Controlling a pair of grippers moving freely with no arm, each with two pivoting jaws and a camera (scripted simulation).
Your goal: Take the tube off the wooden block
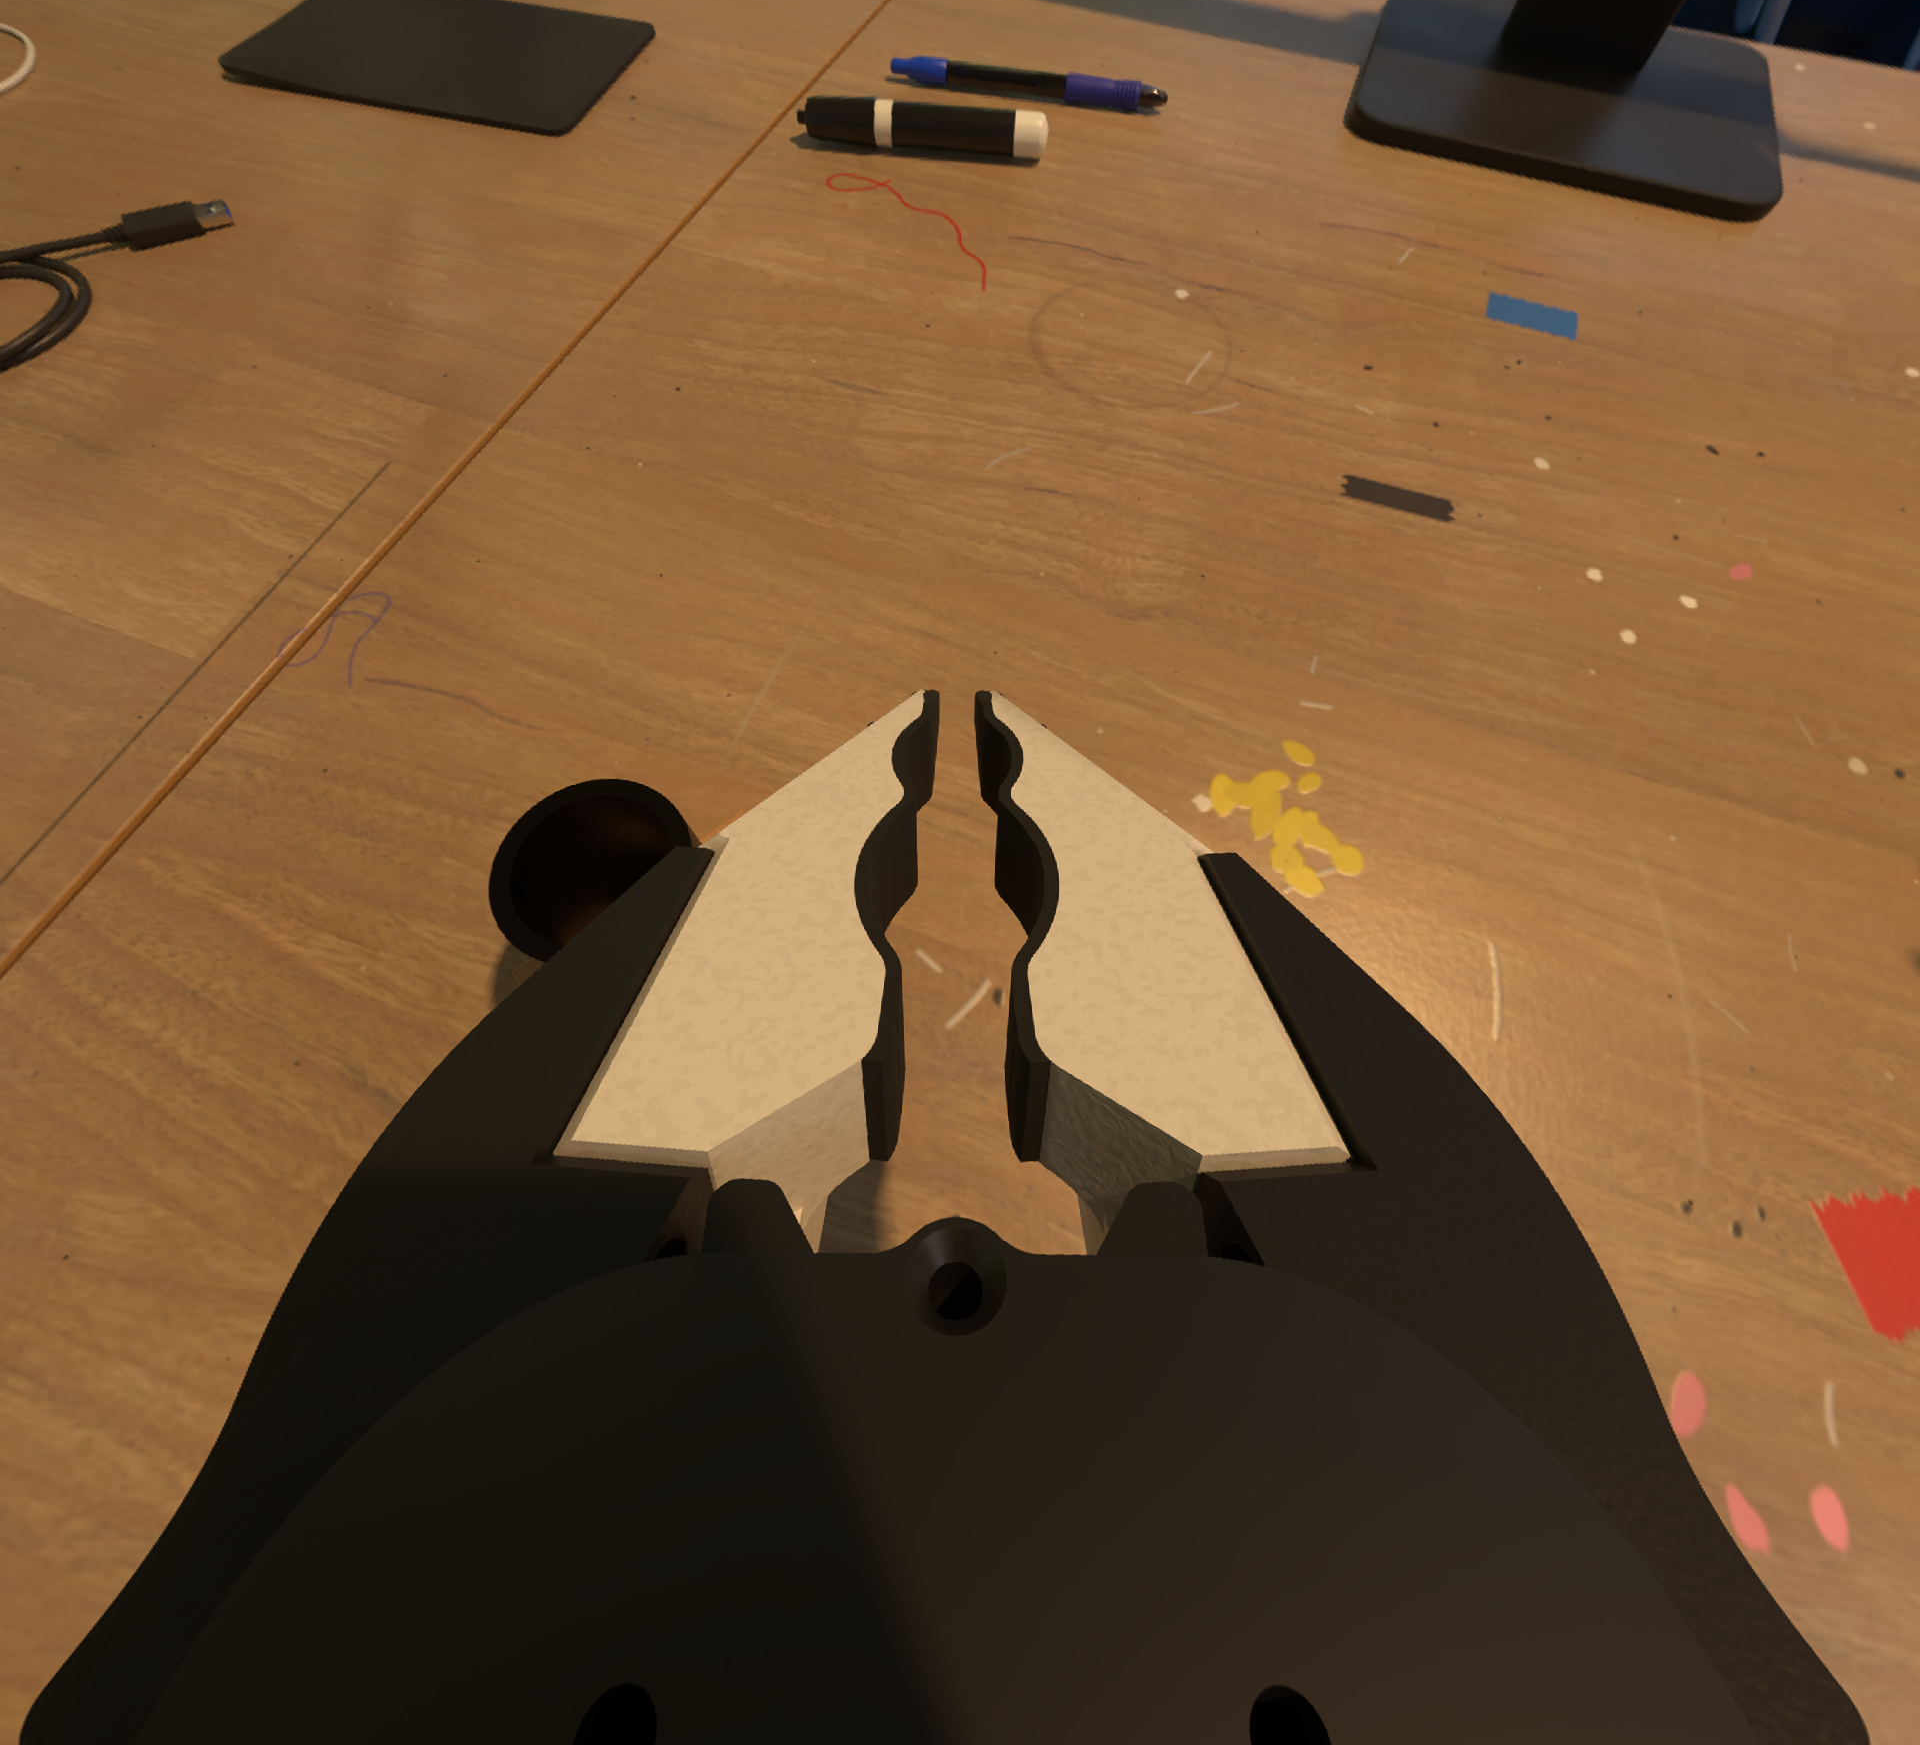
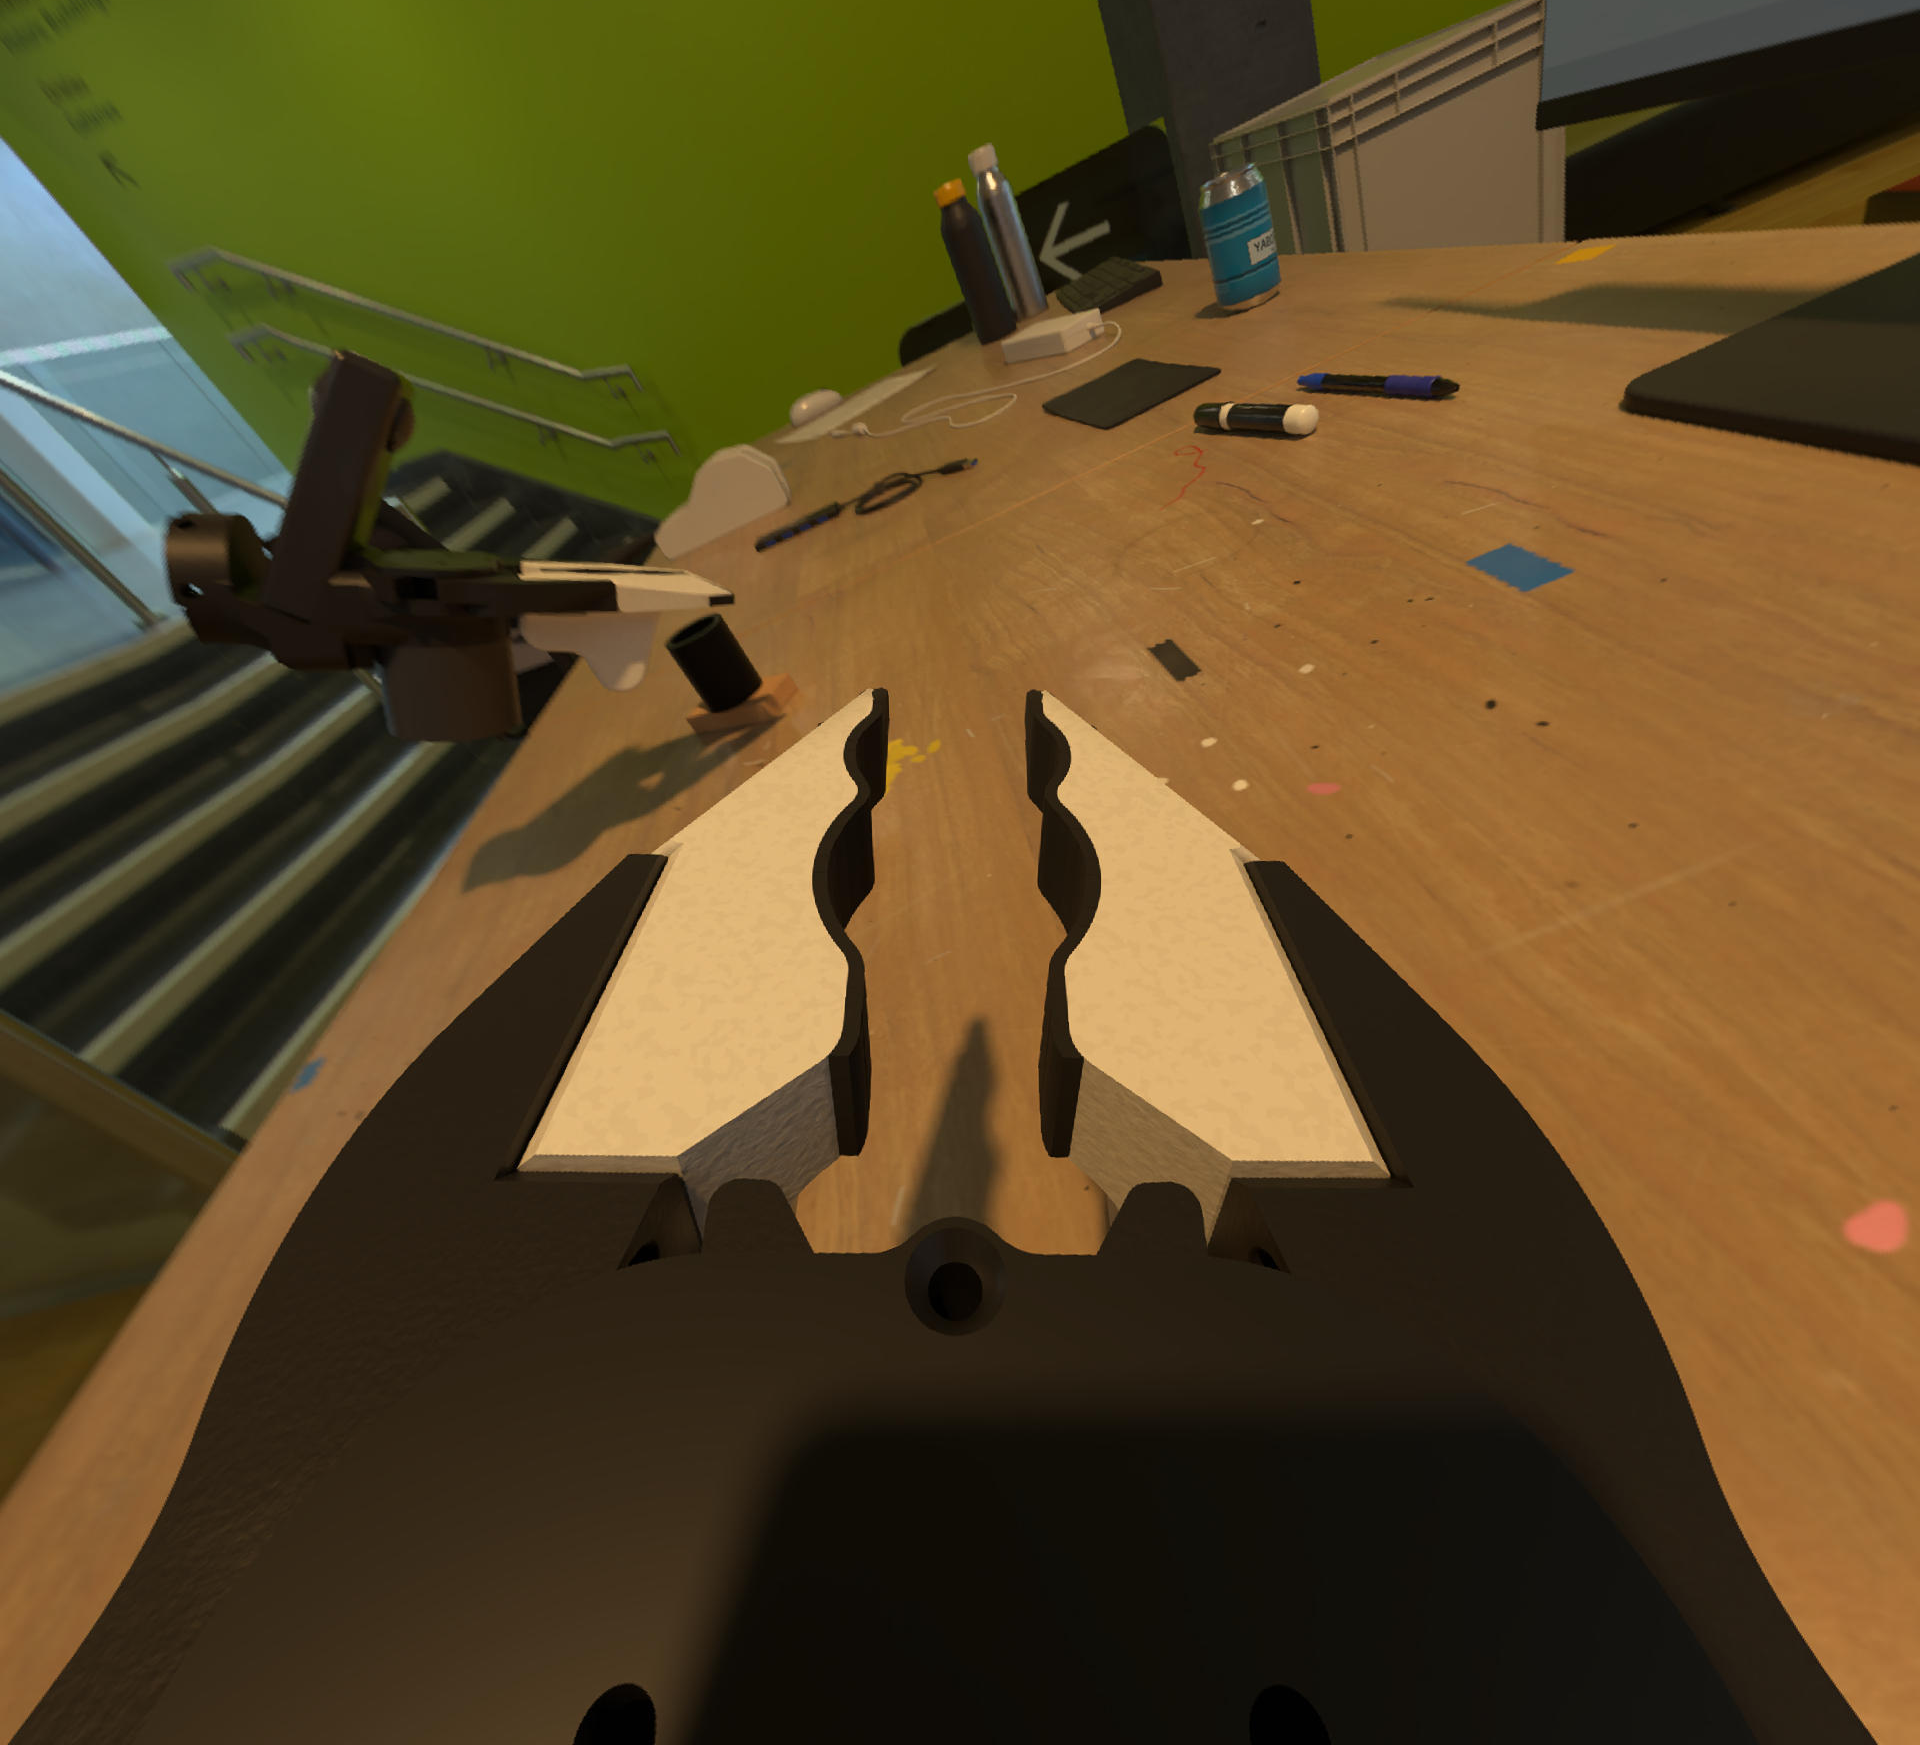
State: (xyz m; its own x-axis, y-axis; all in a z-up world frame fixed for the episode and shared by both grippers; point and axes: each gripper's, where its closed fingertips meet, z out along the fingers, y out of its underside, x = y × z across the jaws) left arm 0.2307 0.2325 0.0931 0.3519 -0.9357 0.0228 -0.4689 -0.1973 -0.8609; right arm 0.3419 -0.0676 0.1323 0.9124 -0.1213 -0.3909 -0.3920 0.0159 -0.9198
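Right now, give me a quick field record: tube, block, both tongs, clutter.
tube: black tube, tilted, leaning on the block, open end showing beside the left tongs
block: small wooden block on the table, near its left edge
left tongs: nearly closed, holding nothing, above and next to the tube
right tongs: open, holding nothing, apart from the tube
clutter: two markers, black pad, cable

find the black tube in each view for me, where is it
Left wrist view: the black tube sits lower left of centre, its open mouth showing, partly hidden behind the left hand-held gripper.
Right wrist view: the tube is left of centre, tilted on the wooden block.
Shared landmark: the black and white marker.
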